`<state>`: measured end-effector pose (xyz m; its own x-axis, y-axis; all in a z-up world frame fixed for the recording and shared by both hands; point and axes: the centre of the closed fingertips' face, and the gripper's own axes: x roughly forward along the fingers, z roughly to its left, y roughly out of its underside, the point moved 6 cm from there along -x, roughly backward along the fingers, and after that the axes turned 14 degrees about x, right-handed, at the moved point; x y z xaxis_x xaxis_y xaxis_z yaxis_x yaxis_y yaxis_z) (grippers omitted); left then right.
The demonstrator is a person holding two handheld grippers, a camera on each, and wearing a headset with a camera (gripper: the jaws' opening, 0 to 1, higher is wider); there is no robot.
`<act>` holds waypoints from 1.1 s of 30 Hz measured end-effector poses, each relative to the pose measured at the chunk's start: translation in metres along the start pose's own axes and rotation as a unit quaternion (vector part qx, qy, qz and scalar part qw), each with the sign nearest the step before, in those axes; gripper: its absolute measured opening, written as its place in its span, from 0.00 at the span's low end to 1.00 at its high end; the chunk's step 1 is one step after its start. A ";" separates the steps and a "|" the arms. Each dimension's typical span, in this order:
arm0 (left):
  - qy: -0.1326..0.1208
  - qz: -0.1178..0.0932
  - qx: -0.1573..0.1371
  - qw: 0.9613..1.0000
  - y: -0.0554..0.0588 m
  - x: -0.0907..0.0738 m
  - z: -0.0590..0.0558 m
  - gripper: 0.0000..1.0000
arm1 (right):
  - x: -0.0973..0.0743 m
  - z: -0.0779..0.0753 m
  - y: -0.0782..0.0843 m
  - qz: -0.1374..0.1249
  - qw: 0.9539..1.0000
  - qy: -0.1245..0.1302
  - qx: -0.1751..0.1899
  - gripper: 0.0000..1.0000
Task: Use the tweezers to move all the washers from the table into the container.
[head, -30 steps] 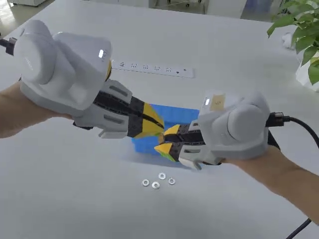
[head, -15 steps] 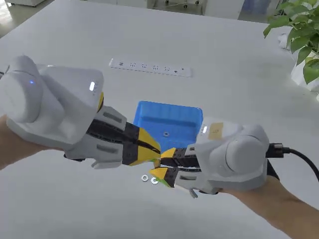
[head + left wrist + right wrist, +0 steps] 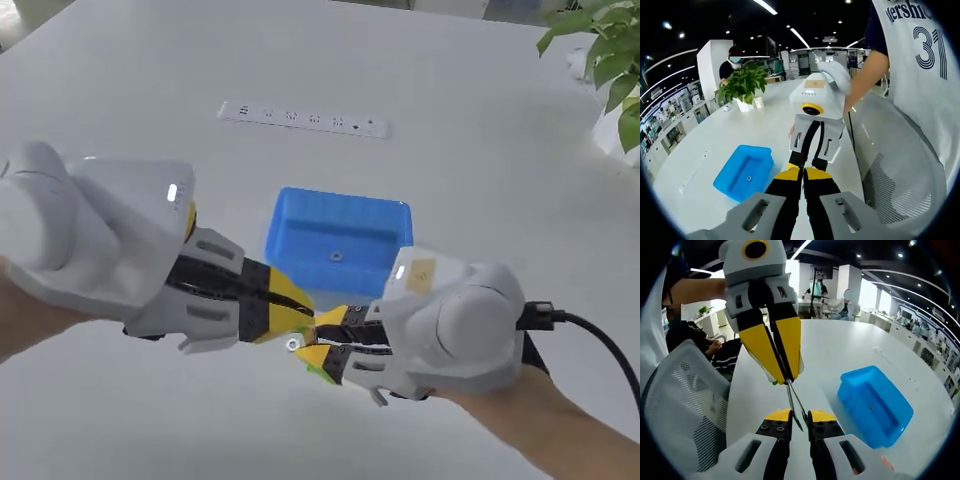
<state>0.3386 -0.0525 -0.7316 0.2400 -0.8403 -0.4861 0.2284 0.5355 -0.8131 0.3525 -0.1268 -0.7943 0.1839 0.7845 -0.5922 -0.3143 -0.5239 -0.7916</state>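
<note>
The blue container (image 3: 300, 215) stands mid-table with one washer (image 3: 336, 256) inside. Just in front of it my two grippers meet tip to tip. My left gripper (image 3: 298, 312) comes in from the left, its yellow jaws shut on thin metal tweezers (image 3: 790, 390). The tweezers' two legs spread toward my right gripper (image 3: 318, 350) and end between its nearly closed jaws. One washer (image 3: 293, 344) lies on the table right beneath the jaw tips. Any other washers are hidden under the grippers.
A white power strip (image 3: 303, 117) lies beyond the container. A potted plant (image 3: 610, 70) stands at the far right corner. The right gripper's black cable (image 3: 590, 335) trails off to the right. A mesh chair (image 3: 895, 170) and a person stand beside the table.
Both grippers have drawn back from over the container to the table in front of it. They now cover the washers there except one. The container's inside with one washer has come into sight.
</note>
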 end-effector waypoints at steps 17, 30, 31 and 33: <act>0.011 0.007 -0.007 1.000 0.012 0.011 0.007 0.05 | 0.011 -0.012 0.007 0.010 1.000 -0.004 0.017 0.13; 0.013 0.015 -0.006 1.000 0.016 0.014 0.009 0.05 | 0.017 -0.015 0.009 0.011 1.000 -0.009 0.023 0.13; 0.013 0.014 -0.007 1.000 0.016 0.014 0.009 0.05 | 0.017 -0.015 0.009 0.012 1.000 -0.010 0.024 0.13; 0.014 0.014 -0.007 1.000 0.017 0.015 0.010 0.05 | 0.017 -0.016 0.009 0.012 1.000 -0.009 0.023 0.13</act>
<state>0.3557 -0.0554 -0.7491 0.2200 -0.8275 -0.5166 0.2087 0.5572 -0.8037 0.3678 -0.1236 -0.8140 0.1585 0.7777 -0.6083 -0.3607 -0.5279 -0.7689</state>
